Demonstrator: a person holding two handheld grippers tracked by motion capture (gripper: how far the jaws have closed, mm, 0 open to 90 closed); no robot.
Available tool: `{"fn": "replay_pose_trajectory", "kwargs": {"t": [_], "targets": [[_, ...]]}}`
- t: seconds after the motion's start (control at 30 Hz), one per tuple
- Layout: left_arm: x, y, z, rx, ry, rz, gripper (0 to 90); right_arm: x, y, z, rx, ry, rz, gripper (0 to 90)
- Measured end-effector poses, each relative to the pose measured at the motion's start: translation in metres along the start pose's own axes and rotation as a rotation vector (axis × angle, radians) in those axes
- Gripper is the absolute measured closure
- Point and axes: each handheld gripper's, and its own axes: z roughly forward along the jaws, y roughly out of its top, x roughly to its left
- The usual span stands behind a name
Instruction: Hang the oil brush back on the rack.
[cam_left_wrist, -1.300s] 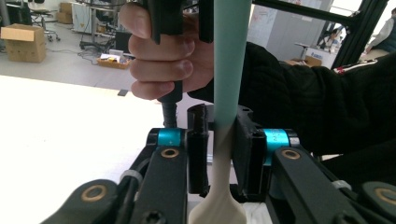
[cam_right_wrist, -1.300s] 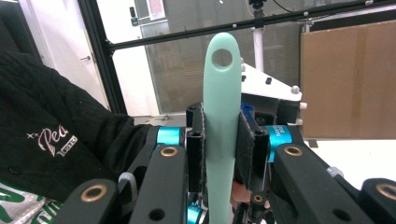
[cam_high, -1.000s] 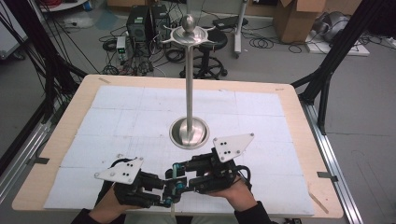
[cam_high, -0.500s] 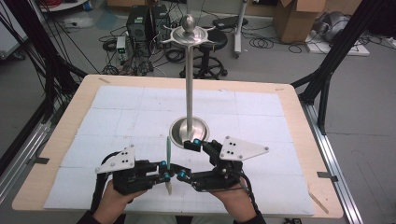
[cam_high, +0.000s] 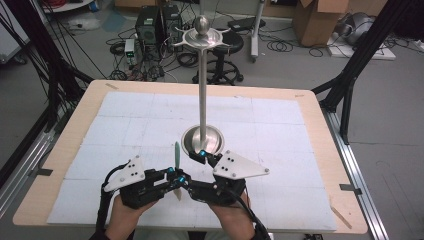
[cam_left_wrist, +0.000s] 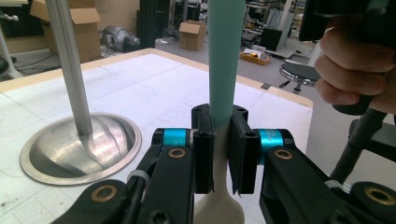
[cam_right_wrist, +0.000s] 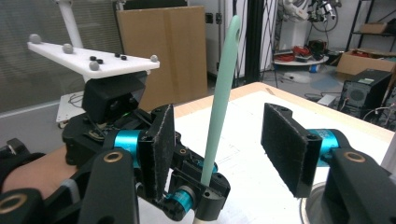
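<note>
A utensil with a teal handle (cam_high: 176, 154) and a cream head stands upright, handle up. My left gripper (cam_high: 175, 178) is shut on it low down, where the teal meets the cream (cam_left_wrist: 225, 56). In its own view the left gripper (cam_left_wrist: 223, 144) presses both pads on the shaft. My right gripper (cam_high: 202, 156) lies just right of it, its tips by the stand's base. The right gripper (cam_right_wrist: 222, 144) is open and its jaws have just been closing. The teal handle (cam_right_wrist: 219, 102) rises a little beyond the gap, touching neither pad.
A tall metal stand (cam_high: 203, 90) with a dished base (cam_high: 202, 139) and a ball-topped head rises mid-table, close ahead of both grippers. A white mat (cam_high: 280, 150) covers the wooden tabletop. Boxes, cables and a stool lie beyond the far edge.
The teal handle has swung up to stand upright in the left gripper. The right gripper has opened and drawn off toward the stand's base. The left hand has stayed put.
</note>
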Motion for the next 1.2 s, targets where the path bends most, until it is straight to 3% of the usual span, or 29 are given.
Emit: {"fn": "replay_pose_trajectory", "kwargs": {"t": [0.43,0.7,0.77,1.07,1.17,1.2], "targets": [[-0.006,0.000,0.002,-0.019,0.063,0.009,81.1,0.006,-0.001,0.014,0.000,-0.038,0.054,59.7],[-0.008,0.000,0.002,-0.027,0.077,0.013,81.0,0.008,0.003,0.020,0.004,-0.069,0.072,68.5],[-0.009,0.000,0.003,-0.027,0.077,0.012,81.0,0.007,0.003,0.021,0.009,-0.069,0.092,70.0],[-0.010,0.000,0.003,-0.031,0.079,0.018,81.0,0.007,0.003,0.020,0.005,-0.061,0.092,81.0],[-0.009,0.000,0.003,-0.043,0.053,0.012,80.5,0.008,0.003,0.019,0.002,-0.058,0.081,81.6],[-0.008,0.000,0.003,-0.048,0.040,0.006,76.6,0.008,0.004,0.018,-0.002,-0.054,0.075,81.8]]}}
